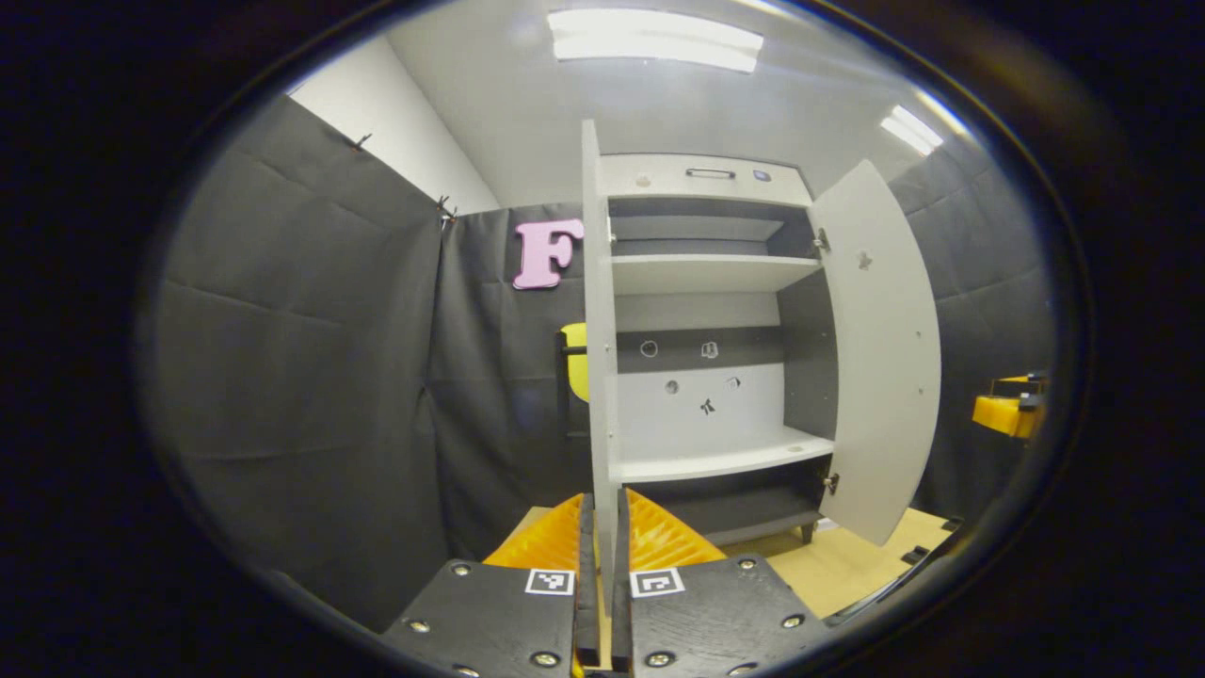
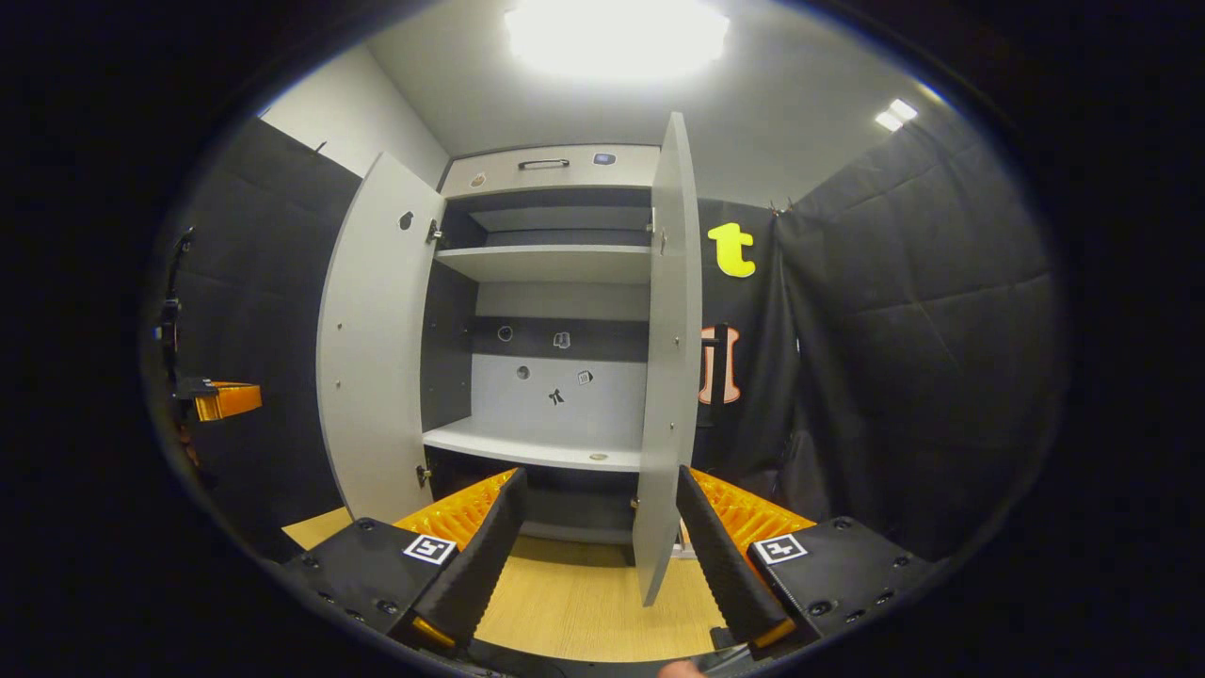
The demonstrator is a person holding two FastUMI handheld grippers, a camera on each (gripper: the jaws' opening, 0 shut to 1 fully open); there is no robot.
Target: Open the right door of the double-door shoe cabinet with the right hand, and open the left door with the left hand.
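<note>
Left gripper (image 1: 602,565): fingers pinched on the edge of the pale grey left door (image 1: 596,311).
Right gripper (image 2: 598,556): fingers spread wide, gripping nothing; pale grey right door (image 2: 670,358) stands between them.
Cabinet: both doors open.

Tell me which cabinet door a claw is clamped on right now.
The left door: the left claw is shut on its edge. The right door stands between the right claw's spread fingers, untouched.

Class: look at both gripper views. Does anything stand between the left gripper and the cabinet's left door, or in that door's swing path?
Nothing visible does. The left gripper already has its fingers closed on the edge of the left door, which stands swung out. The right door is also open, and the right gripper is open around its edge.
</note>
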